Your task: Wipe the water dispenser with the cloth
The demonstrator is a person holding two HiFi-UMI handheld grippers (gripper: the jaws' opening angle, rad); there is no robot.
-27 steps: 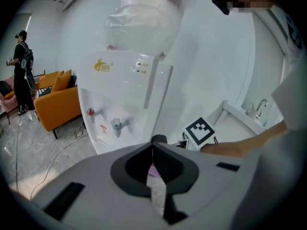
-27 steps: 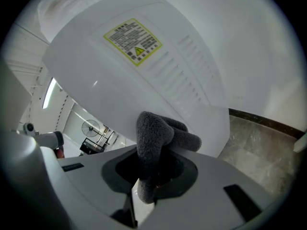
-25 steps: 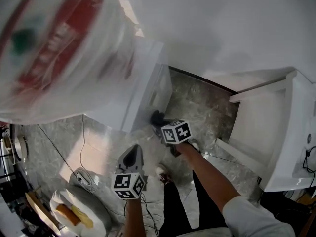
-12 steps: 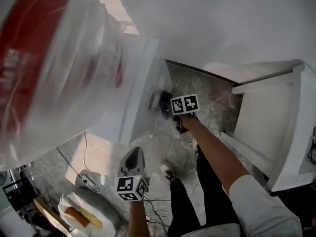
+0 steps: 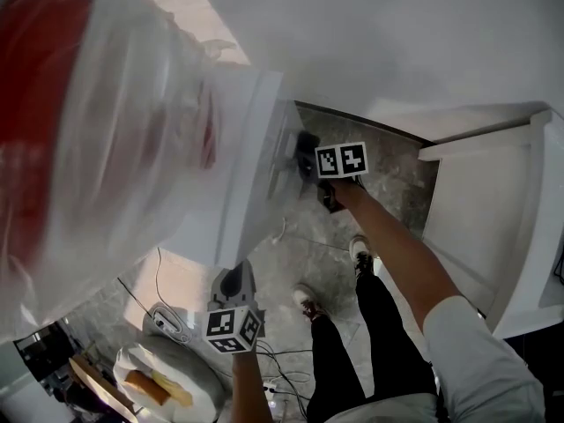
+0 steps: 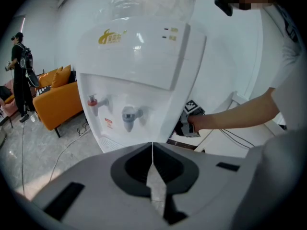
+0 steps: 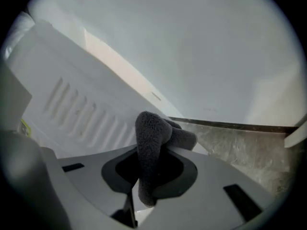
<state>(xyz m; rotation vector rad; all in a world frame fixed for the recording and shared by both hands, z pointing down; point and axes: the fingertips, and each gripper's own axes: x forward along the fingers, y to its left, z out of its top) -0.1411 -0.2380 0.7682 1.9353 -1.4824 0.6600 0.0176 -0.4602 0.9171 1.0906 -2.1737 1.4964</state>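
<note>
The white water dispenser (image 5: 247, 148) stands below me with a plastic-wrapped bottle (image 5: 97, 122) on top. In the left gripper view its front (image 6: 139, 56) shows a red tap (image 6: 92, 101) and a grey tap (image 6: 128, 114). My right gripper (image 5: 304, 161) is shut on a dark grey cloth (image 7: 151, 143) pressed against the dispenser's vented side panel (image 7: 81, 109). My left gripper (image 5: 236, 285) hangs lower, apart from the dispenser, its jaws shut with nothing between them.
A white table (image 5: 493, 210) stands to the right of the dispenser. Cables (image 5: 159, 271) run over the marble floor. An orange sofa (image 6: 60, 97) and a standing person (image 6: 21, 75) are at the far left in the left gripper view.
My right gripper has carried the cloth up along the dispenser's side panel. My left gripper has dropped slightly lower in the head view.
</note>
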